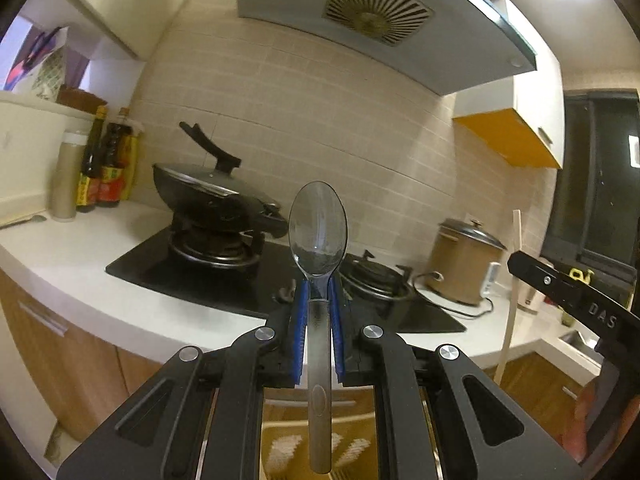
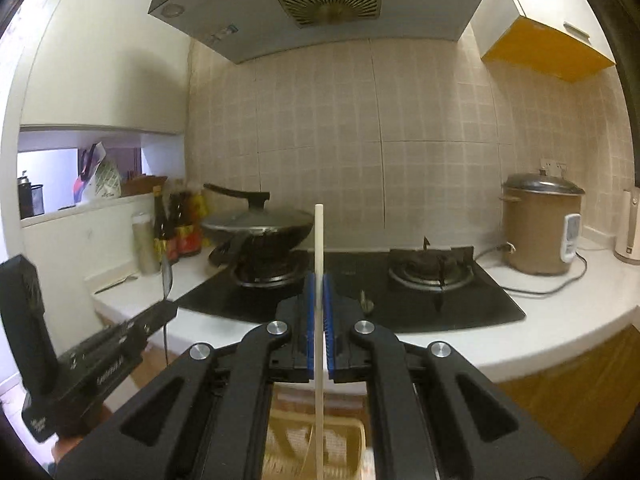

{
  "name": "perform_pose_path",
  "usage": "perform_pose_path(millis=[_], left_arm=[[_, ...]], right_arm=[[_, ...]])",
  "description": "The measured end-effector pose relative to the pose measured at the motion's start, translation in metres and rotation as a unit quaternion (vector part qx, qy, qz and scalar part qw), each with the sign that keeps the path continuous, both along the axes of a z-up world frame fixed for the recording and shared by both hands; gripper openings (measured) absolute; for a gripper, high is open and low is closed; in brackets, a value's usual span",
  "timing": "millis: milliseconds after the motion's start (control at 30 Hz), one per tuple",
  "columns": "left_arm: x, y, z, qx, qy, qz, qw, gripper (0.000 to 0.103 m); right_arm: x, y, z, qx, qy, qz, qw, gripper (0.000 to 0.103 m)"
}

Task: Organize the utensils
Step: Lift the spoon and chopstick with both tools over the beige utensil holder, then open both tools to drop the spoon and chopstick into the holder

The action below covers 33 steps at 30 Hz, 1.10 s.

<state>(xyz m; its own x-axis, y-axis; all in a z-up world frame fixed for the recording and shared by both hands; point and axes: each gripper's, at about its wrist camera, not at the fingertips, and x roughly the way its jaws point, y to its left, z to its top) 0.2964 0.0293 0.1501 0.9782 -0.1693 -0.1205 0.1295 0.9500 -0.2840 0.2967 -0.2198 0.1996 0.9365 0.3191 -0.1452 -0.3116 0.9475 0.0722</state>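
My left gripper [image 1: 319, 292] is shut on a metal spoon [image 1: 318, 228], held upright with the bowl up and the handle hanging down between the fingers. My right gripper [image 2: 319, 284] is shut on a pale chopstick [image 2: 319, 240], also held upright. Both are held in the air in front of the stove. The chopstick also shows in the left wrist view [image 1: 512, 292], and the spoon shows edge-on in the right wrist view [image 2: 166, 276]. A yellowish slotted utensil basket [image 2: 352, 432] lies below the right gripper, and it also shows under the left gripper [image 1: 280, 440].
A black gas hob [image 2: 492, 304] sits in the white counter [image 2: 560, 332], with a lidded wok [image 2: 256, 220] on its left burner. Sauce bottles [image 2: 176, 228] stand at the left, a brown electric cooker [image 2: 536, 228] at the right. A range hood [image 2: 320, 4] hangs above.
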Motion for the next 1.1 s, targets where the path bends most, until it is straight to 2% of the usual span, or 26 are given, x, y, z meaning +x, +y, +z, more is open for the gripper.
perform_pose_path(millis=[100,233,333,500,533,567,600,667,867,933,1000,1100], left_arm=[[0.011,-0.002,-0.017,0.010,-0.001,0.015,0.9998,0.009],[0.017,-0.008,-0.038,0.032,-0.003,0.035,0.9989,0.009],[0.017,-0.011,-0.051,0.048,-0.003,0.046,0.9978,0.009],[0.013,-0.012,-0.063,0.055,0.009,0.039,0.9977,0.011],[0.009,-0.010,-0.063,0.054,0.011,0.039,0.9977,0.016],[0.007,-0.007,-0.064,0.049,0.015,0.037,0.9980,0.035],[0.004,-0.005,-0.063,0.044,0.016,0.037,0.9983,0.047],[-0.004,0.001,-0.061,0.037,0.021,0.036,0.9985,0.046],[-0.033,0.013,-0.049,0.027,0.033,0.024,0.9988,0.045],[-0.046,0.014,-0.044,0.028,0.032,0.017,0.9989,0.045],[-0.062,0.014,-0.041,0.029,0.034,0.004,0.9990,0.045],[-0.080,0.011,-0.042,0.036,0.049,-0.013,0.9981,0.045]], right_arm=[[0.022,0.000,-0.018,0.002,0.002,0.002,1.000,0.003],[0.032,0.002,-0.044,0.006,0.002,0.011,1.000,0.003],[0.030,0.000,-0.059,0.008,0.003,0.012,1.000,0.003],[0.024,-0.006,-0.074,0.009,0.022,0.020,1.000,0.003],[0.022,-0.007,-0.076,0.008,0.025,0.019,0.999,0.003],[0.019,-0.008,-0.078,0.005,0.031,0.020,0.999,0.004],[0.015,-0.009,-0.080,0.003,0.035,0.022,0.999,0.004],[0.007,-0.013,-0.082,0.001,0.042,0.022,0.999,0.005],[-0.019,-0.034,-0.082,0.024,0.074,0.028,0.997,0.017],[-0.032,-0.043,-0.082,0.034,0.079,0.024,0.996,0.035],[-0.048,-0.050,-0.082,0.036,0.081,0.017,0.996,0.044],[-0.070,-0.059,-0.082,0.030,0.089,0.013,0.995,0.044]])
